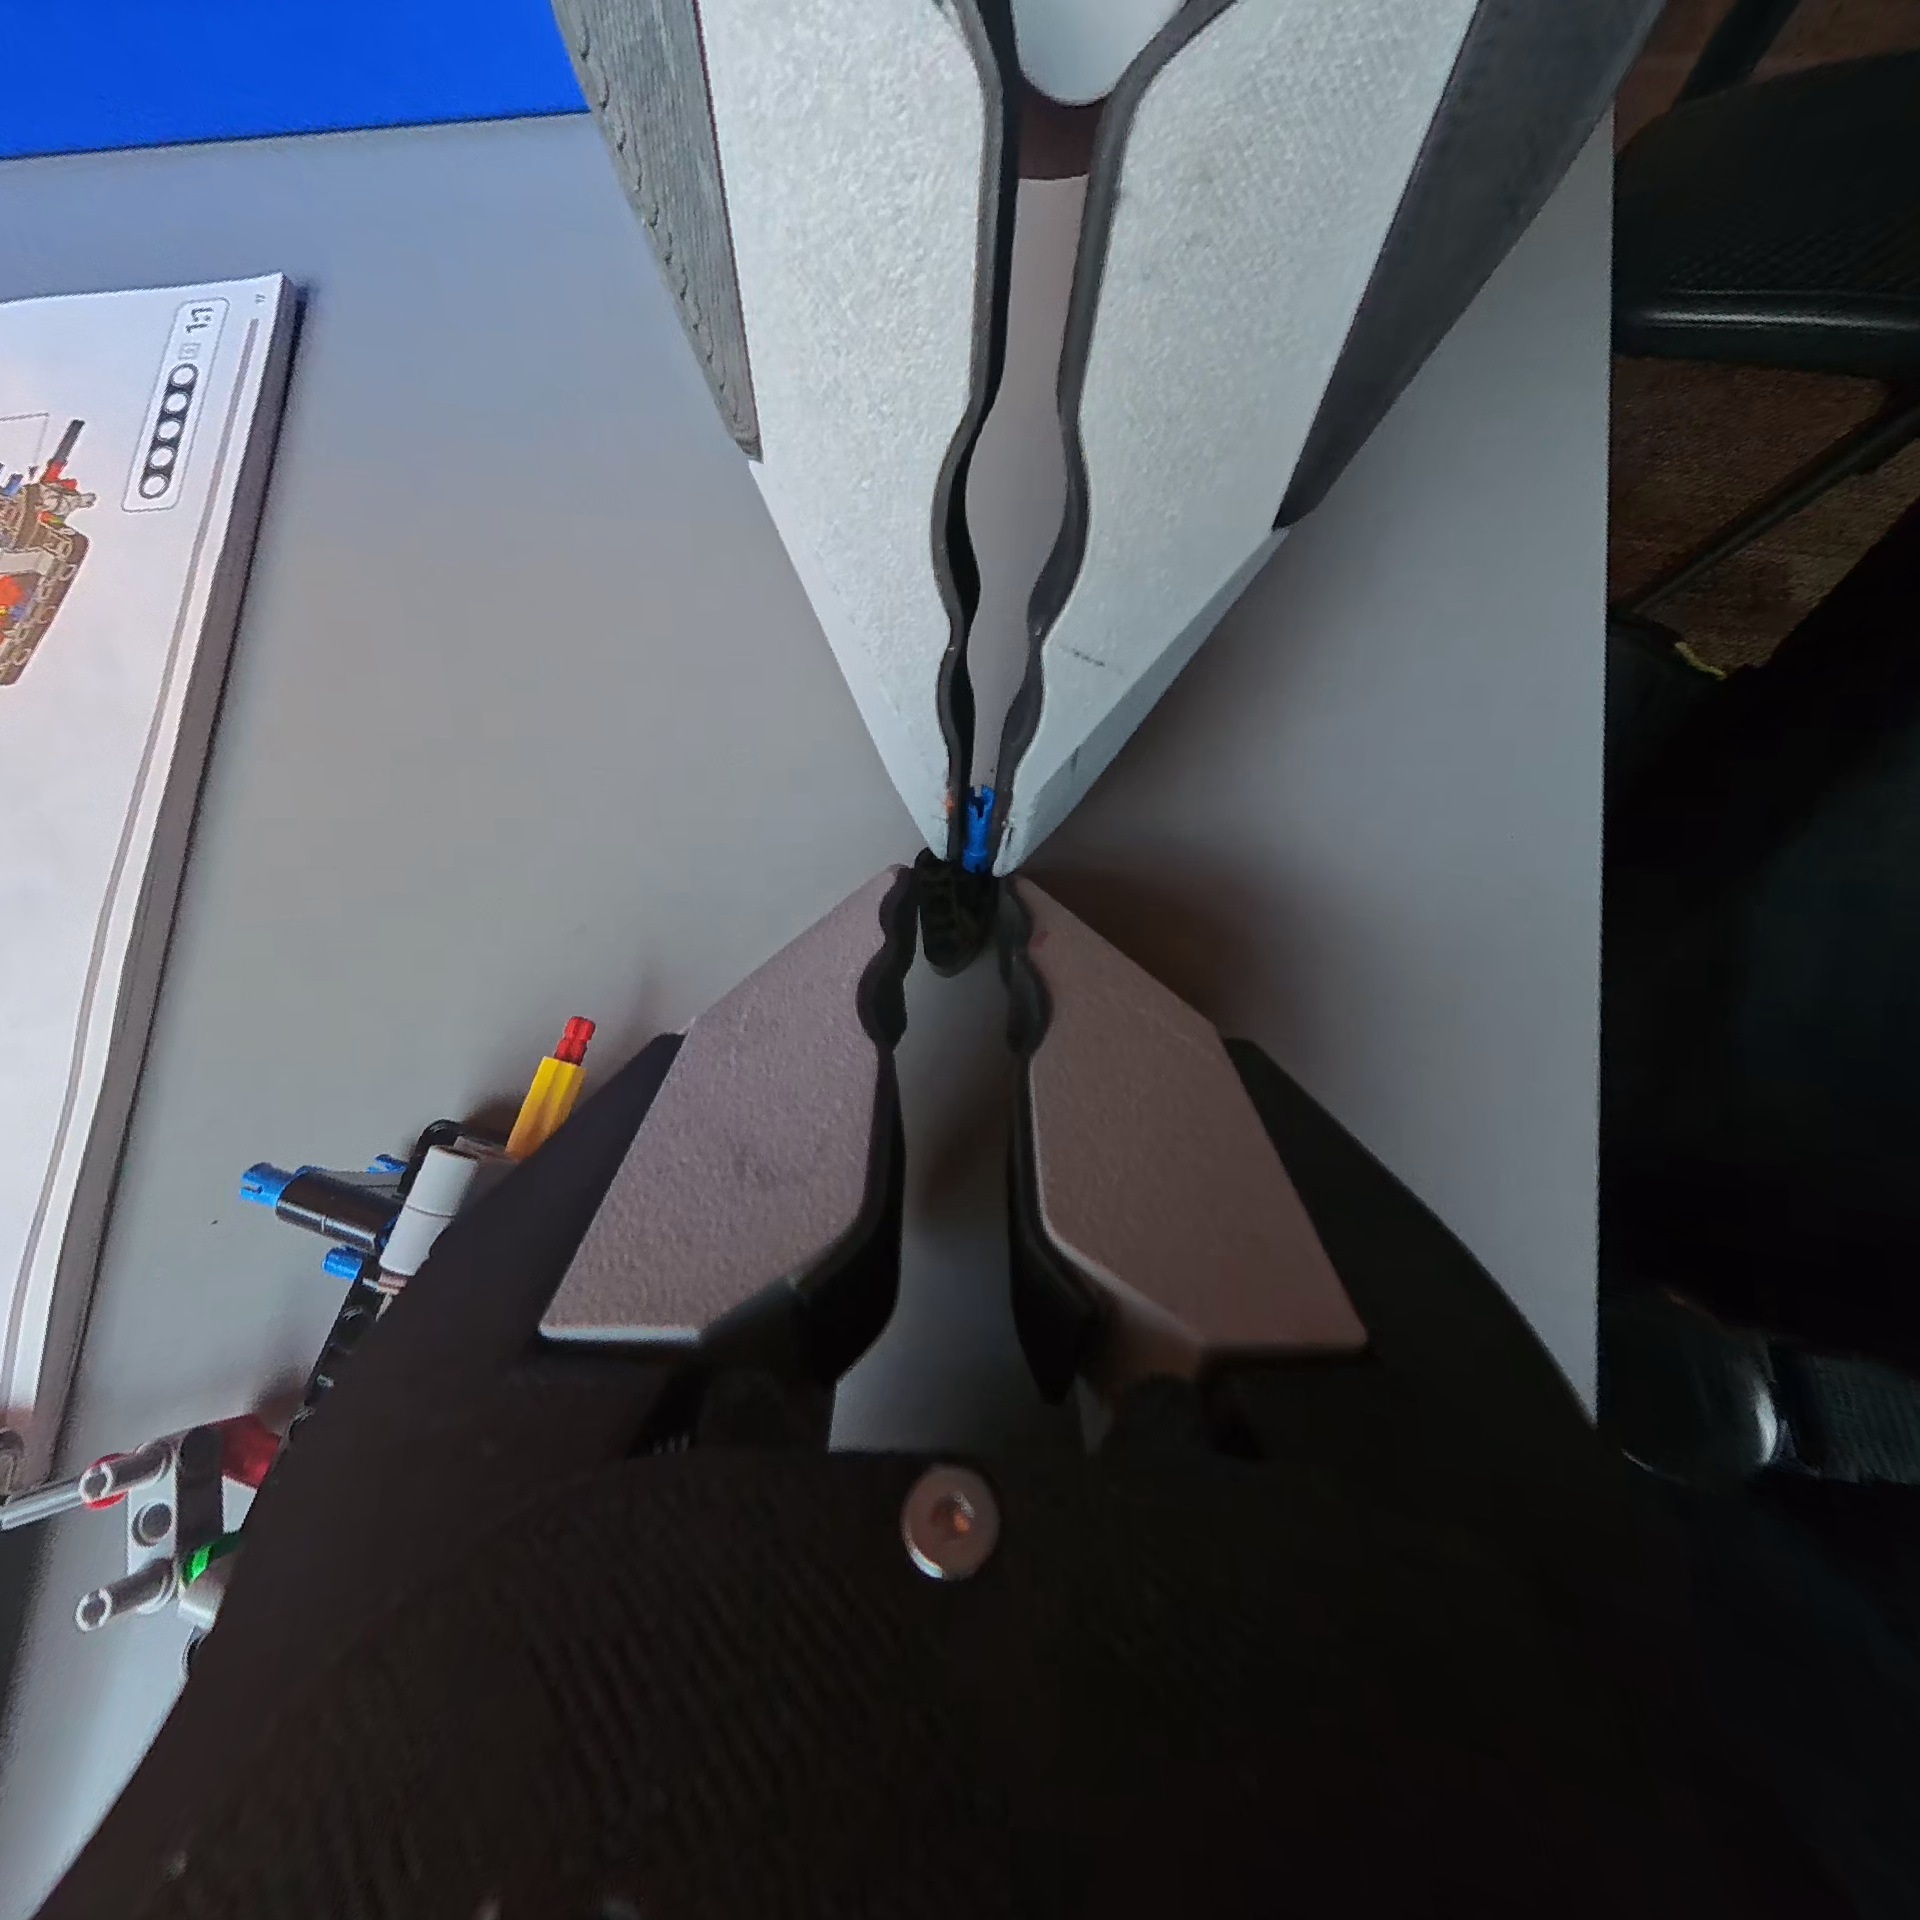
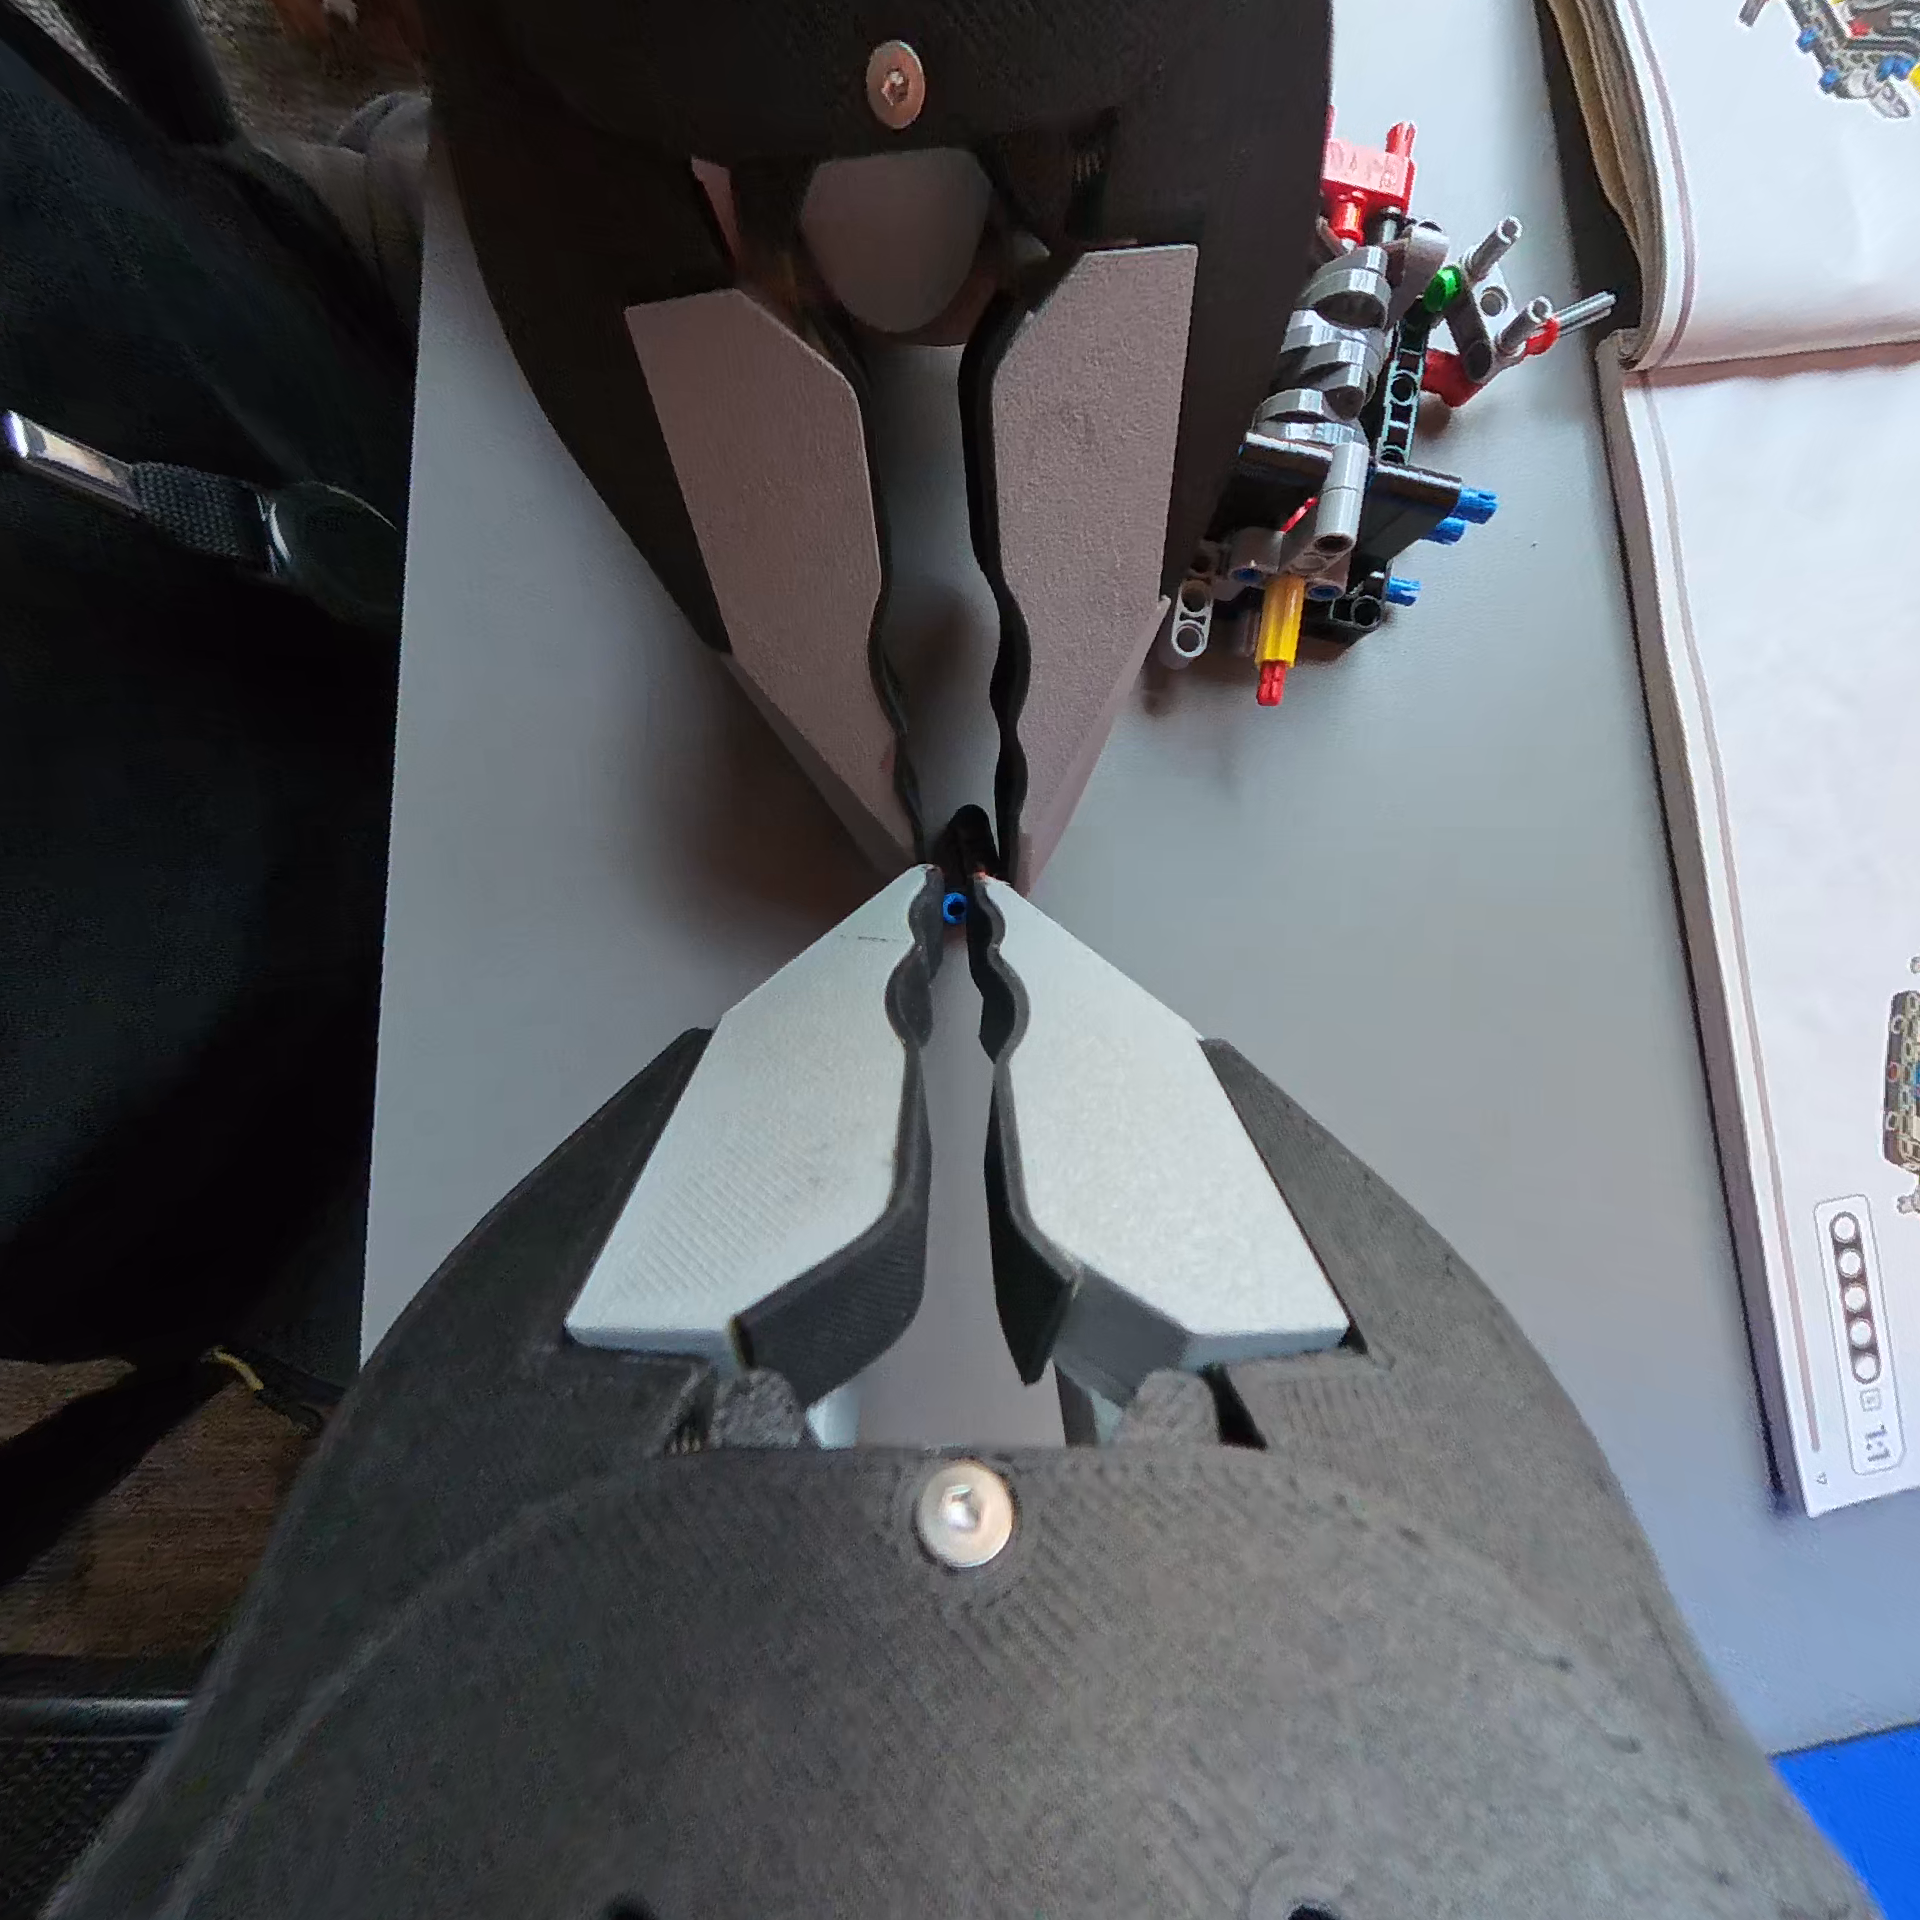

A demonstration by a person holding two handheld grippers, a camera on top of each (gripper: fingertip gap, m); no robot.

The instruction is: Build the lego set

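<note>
Nearest the left wrist camera, the left gripper (image 1: 951, 914) has its two fingers pinched on one small black beam (image 1: 948, 928), which sits between the tips above the grey table (image 1: 520, 623). Facing it tip to tip, the right gripper (image 1: 977, 831) has its two pale fingers closed on one blue pin (image 1: 977, 824), and the pin's end meets the top of the black beam. In the right wrist view the same meeting shows from the other side: the right gripper (image 2: 956, 909) clamps the blue pin (image 2: 953, 906), and the left gripper (image 2: 971, 842) holds the black beam (image 2: 971, 831) just beyond it; how far the pin has entered the beam cannot be told. One partly built lego assembly (image 2: 1340, 457) lies on the table (image 2: 1351, 935) beside the left gripper, well apart from the pinched parts. It shows grey curved pieces, four blue pin ends on one side, one yellow piece with a red tip, one green piece and several red parts. One open instruction booklet (image 2: 1787, 727) lies beyond the assembly along the table edge. A single blue sheet (image 1: 260, 62) lies at the table's far corner.
</note>
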